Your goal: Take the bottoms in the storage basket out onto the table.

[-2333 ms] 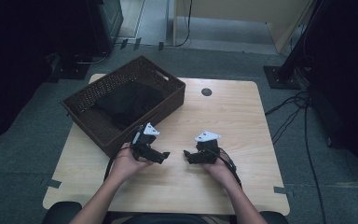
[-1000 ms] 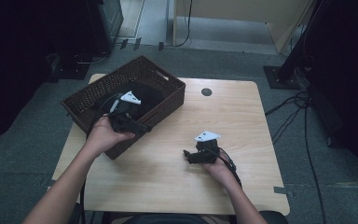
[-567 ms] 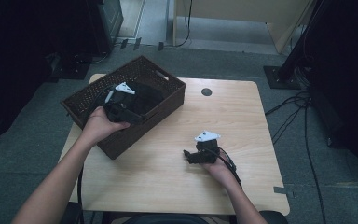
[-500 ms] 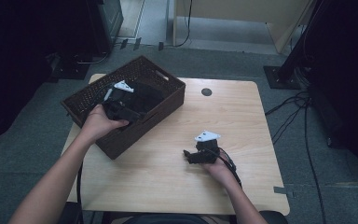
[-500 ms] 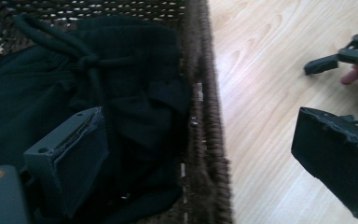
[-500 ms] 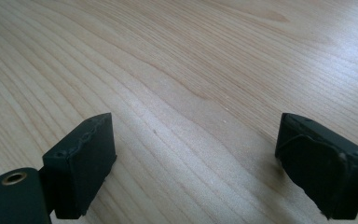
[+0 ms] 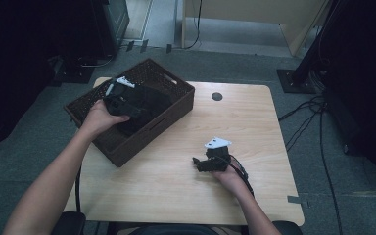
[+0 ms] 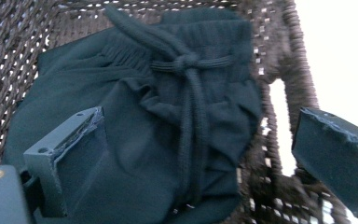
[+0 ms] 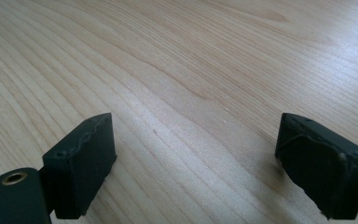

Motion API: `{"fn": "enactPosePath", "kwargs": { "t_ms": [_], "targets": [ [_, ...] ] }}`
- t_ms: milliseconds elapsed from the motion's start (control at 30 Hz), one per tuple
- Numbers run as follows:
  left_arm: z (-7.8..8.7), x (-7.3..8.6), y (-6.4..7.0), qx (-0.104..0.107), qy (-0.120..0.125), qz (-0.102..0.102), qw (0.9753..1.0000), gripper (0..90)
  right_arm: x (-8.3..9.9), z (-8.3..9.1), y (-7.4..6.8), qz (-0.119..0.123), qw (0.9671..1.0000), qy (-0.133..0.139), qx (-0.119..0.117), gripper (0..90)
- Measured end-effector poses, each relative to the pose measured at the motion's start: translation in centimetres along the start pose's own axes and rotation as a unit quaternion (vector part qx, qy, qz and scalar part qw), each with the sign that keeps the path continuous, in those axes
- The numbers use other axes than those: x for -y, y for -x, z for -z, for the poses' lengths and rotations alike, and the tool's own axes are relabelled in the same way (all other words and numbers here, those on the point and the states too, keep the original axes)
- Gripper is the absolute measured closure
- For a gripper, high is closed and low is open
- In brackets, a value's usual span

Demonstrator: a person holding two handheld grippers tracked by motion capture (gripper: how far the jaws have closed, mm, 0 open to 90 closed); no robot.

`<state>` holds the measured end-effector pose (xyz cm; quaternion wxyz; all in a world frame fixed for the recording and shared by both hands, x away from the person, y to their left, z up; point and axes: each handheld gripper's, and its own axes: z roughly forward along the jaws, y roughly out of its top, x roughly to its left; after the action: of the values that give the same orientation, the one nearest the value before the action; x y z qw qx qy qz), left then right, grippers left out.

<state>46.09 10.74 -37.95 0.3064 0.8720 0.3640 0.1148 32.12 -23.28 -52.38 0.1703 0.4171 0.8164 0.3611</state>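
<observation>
1. My left gripper [image 7: 127,100] is over the wicker basket [image 7: 176,85], which sits at the far-left corner of the table [image 7: 254,122], turned at an angle with one corner hanging past the table's left edge
2. Left gripper view: jaws spread wide, nothing between them gripped; they hang above the dark garment [image 8: 168,140] and I can't tell if the tips touch the fabric
3. Garment = black cloth, bunched up inside the basket, w/ an elastic waistband and a drawstring [image 8: 186,65] tied in a knot near the top of that view. It covers most of the basket floor; woven wall [image 8: 293,70] shows just beside it on the right
4. In the high view the garment [image 7: 149,100] lies in the middle of the basket, my left hand [image 7: 98,117] above the basket's near-left wall
5. My right gripper [image 7: 200,164] rests low over the table, near the near edge, right of centre, well apart from the basket
6. Right gripper view: jaws wide apart, empty, bare wood grain [image 9: 191,84] between and ahead of them
7. Right hand [image 7: 230,176] is behind the gripper, cable trailing toward the near-right corner
8. A small dark round cap [image 7: 217,96] sits in the tabletop near the far edge, approx. at centre
</observation>
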Motion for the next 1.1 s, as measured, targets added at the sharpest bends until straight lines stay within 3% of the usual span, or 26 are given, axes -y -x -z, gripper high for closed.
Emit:
{"fn": "enactPosePath", "kwargs": {
  "t_ms": [400,500,633,900,1000,1100],
  "targets": [
    [-3.6,0.0,-1.9,-0.019,-0.014,0.023,0.9995,0.0,0.0,0.0,0.0,0.000,1.0000,0.000,0.000,11.5],
    [-4.4,0.4,-2.6,-0.007,-0.025,0.034,0.9991,0.0,0.0,0.0,0.0,0.000,1.0000,0.000,0.000,11.5],
    [-5.1,1.0,-2.4,0.000,-0.031,0.019,0.9993,0.0,0.0,0.0,0.0,0.000,1.0000,0.000,0.000,11.5],
    [-5.7,1.8,-3.1,-0.030,-0.053,0.009,0.9981,0.0,0.0,0.0,0.0,0.001,1.0000,0.000,-0.001,11.5],
    [-5.1,2.0,-3.6,-0.022,-0.047,0.013,0.9986,0.0,0.0,0.0,0.0,0.001,1.0000,0.000,-0.001,11.6],
    [-4.5,2.5,-3.9,0.000,-0.053,0.007,0.9985,0.0,0.0,0.0,0.0,0.001,1.0000,0.000,0.000,11.5]
  ]
}}
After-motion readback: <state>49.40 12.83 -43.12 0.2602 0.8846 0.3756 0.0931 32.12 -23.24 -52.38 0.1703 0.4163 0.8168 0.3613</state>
